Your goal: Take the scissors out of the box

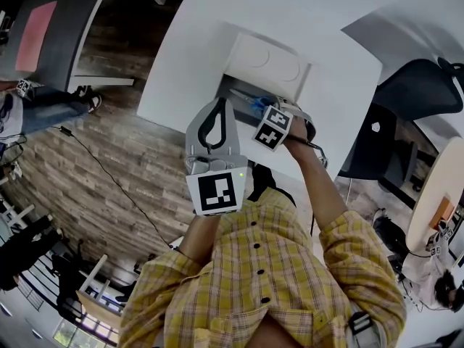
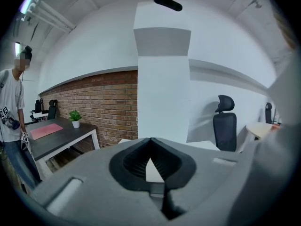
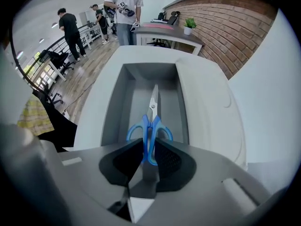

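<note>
The scissors [image 3: 151, 126] have blue handles and silver blades, and they lie lengthwise in the open white box [image 3: 117, 102], blades pointing away. In the right gripper view my right gripper [image 3: 149, 144] points steeply down into the box, its pads pressed on the blue handles from both sides. From the head view the scissors [image 1: 254, 101] show at the box [image 1: 235, 85] opening, just beyond the right gripper [image 1: 267, 111]. My left gripper [image 1: 219, 101] hovers at the near edge of the box, shut with nothing in it. Its jaws [image 2: 150, 142] point out across the room.
The box lid [image 1: 270, 62] is folded back on the white table [image 1: 319, 20]. A black office chair [image 1: 424, 85] stands at the right. A dark desk [image 2: 56, 135] with a potted plant [image 2: 75, 118] is at the left. A person [image 2: 11, 112] stands by the desk.
</note>
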The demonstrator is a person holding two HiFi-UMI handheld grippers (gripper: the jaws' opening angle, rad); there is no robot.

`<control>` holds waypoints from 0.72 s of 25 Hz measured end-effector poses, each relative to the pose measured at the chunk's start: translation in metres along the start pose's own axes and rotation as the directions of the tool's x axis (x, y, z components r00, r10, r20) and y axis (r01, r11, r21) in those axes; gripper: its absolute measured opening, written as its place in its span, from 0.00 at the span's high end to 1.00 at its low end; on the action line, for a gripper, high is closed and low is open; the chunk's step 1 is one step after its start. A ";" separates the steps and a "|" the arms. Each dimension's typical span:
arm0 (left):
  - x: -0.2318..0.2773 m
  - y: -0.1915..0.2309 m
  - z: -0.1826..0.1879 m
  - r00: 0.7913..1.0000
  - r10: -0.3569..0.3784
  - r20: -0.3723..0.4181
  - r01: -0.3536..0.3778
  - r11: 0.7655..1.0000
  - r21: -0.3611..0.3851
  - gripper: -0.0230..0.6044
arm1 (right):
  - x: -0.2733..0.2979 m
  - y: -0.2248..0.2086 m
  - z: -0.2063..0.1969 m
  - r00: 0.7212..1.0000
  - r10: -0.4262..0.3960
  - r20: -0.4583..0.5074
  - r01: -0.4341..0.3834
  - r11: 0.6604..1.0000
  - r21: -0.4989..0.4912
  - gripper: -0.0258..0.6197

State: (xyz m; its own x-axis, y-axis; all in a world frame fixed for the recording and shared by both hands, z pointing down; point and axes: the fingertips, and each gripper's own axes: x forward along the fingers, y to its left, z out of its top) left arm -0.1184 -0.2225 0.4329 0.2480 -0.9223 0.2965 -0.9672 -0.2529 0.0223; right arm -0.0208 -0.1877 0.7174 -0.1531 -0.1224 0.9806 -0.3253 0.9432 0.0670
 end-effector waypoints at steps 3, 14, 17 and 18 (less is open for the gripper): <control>-0.005 -0.001 0.004 1.000 0.006 0.007 -0.006 1.000 0.001 0.96 | -0.010 0.001 0.002 0.999 0.001 0.037 -0.002 1.000 0.025 0.83; -0.031 0.001 0.020 0.999 0.028 0.043 -0.029 0.999 0.024 0.96 | -0.063 0.006 0.017 0.979 -0.021 0.203 -0.010 0.988 0.153 0.83; -0.043 0.003 0.021 0.999 0.026 0.029 -0.028 0.998 0.054 0.96 | -0.079 0.011 0.025 0.968 -0.032 0.250 -0.017 0.982 0.190 0.83; -0.047 0.003 0.021 0.999 0.026 0.021 -0.027 0.997 0.066 0.96 | -0.084 0.013 0.027 0.963 -0.034 0.266 -0.022 0.979 0.203 0.83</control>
State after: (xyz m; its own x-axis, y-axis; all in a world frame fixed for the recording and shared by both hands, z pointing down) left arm -0.1313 -0.1862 0.3988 0.2242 -0.9345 0.2766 -0.9679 -0.2465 -0.0484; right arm -0.0375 -0.1734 0.6307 -0.3847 -0.2317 0.8935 -0.5048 0.8632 0.0064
